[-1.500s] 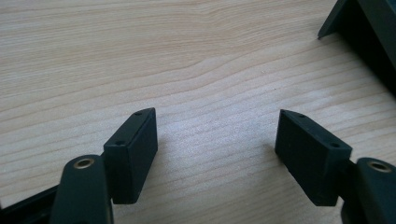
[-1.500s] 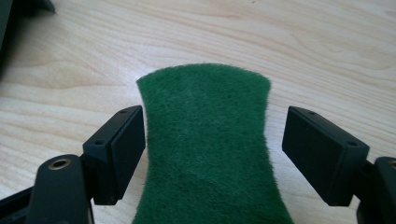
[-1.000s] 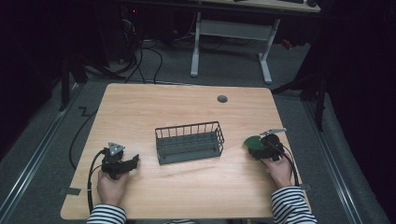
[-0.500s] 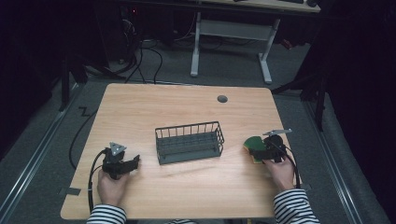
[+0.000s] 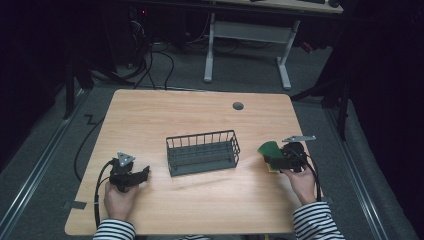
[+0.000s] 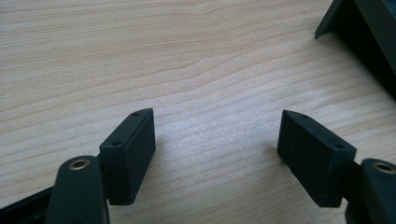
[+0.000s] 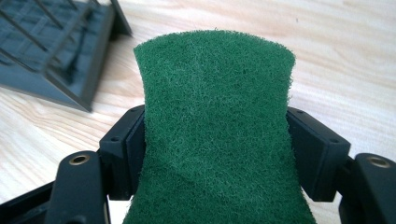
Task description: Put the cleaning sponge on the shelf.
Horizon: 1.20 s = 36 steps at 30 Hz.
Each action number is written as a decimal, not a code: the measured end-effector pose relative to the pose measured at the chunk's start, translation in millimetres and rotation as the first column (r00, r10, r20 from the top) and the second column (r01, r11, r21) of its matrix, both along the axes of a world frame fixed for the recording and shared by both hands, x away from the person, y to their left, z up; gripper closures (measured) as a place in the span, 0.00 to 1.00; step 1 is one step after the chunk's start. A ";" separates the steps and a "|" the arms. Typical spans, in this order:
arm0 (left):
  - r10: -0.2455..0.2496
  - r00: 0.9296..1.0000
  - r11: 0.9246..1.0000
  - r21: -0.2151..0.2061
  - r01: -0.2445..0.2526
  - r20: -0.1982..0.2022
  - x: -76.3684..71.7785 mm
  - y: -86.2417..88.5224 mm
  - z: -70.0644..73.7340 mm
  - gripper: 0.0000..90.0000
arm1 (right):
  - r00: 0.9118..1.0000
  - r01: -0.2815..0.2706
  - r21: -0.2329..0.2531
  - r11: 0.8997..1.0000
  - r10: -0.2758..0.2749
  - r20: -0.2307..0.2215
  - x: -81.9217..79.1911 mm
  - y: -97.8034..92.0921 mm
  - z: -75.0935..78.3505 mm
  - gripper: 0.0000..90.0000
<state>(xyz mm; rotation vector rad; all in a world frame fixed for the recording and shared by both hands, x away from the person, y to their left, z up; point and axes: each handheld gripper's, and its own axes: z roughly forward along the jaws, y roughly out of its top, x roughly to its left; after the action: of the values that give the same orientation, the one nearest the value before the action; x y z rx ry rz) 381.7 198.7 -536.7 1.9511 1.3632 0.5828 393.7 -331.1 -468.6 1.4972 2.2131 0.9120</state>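
A: From the high view, where are the grippers?

B: The right gripper (image 5: 279, 159) is near the table's (image 5: 200, 115) right edge, in the person's right hand (image 5: 300, 182). It grips a green sponge (image 5: 270, 149), which sticks out ahead of it toward the basket (image 5: 202, 152). The basket is just beyond the sponge, not touching it. The left gripper (image 5: 142, 173) rests low on the table in the left hand (image 5: 119, 199), well apart from the basket, which lies ahead of it and off to one side.

A: And the left gripper view?

B: The left gripper (image 6: 217, 140) has its jaws spread wide with bare wood between them. Nothing is held. A dark corner of the basket (image 6: 359, 32) sits ahead at the upper right.

A: The right gripper view?

B: The right gripper (image 7: 215, 140) is clamped on the sponge (image 7: 215, 126); the jaws press its sides so it bows and pinches in at the middle. The sponge rises straight out between them. The basket (image 7: 60, 51) is ahead to the upper left, clear of the sponge.
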 end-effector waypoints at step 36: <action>-0.001 1.000 1.000 0.002 0.001 0.000 0.4 -0.2 0.0 0.31 | 0.977 -0.186 0.030 0.982 0.181 0.112 10.9 64.1 66.7 0.33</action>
<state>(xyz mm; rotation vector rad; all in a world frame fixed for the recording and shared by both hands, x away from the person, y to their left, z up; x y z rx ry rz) 382.2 198.5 -536.7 1.9532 1.3624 0.5842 404.6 -267.0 -402.0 1.2427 2.2938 1.0733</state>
